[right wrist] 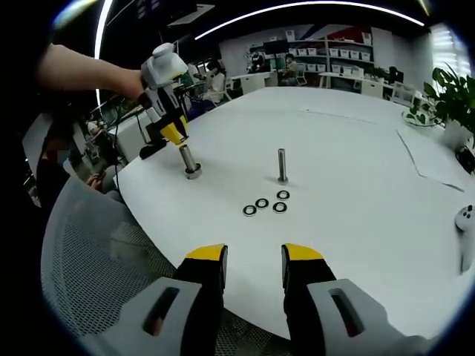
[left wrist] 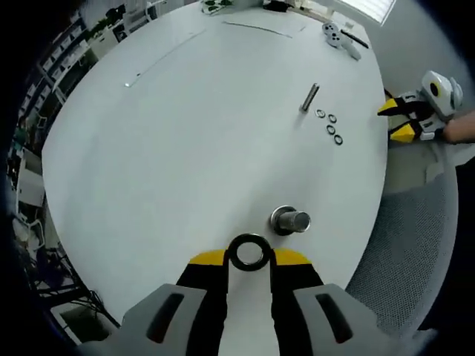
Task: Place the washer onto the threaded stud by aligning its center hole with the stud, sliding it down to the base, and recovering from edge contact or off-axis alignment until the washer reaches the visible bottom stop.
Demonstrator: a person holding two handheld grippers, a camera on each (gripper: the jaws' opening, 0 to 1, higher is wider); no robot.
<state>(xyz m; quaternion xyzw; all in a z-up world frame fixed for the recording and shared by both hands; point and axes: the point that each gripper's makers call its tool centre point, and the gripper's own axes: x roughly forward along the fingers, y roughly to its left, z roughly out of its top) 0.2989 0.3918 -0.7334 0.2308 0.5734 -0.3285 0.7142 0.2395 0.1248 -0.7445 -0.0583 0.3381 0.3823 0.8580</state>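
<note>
I'm holding the washer (left wrist: 248,252) just above the stud (left wrist: 289,220).
My left gripper (left wrist: 248,258) is clamping its rim, hiding the edges; my right gripper (right wrist: 254,256) is hovering with jaws apart over the desk (right wrist: 356,200) edge.

A large white round table (right wrist: 356,148) stood in an open office. Shelving (right wrist: 326,55) lined the far wall under curved ceiling light strips (right wrist: 297,9). A grey mesh chair (right wrist: 96,252) sat beside it.

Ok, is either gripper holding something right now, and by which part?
The left gripper holds a washer by opposite sides of its outer rim. The right gripper is open, holding nothing.
</note>
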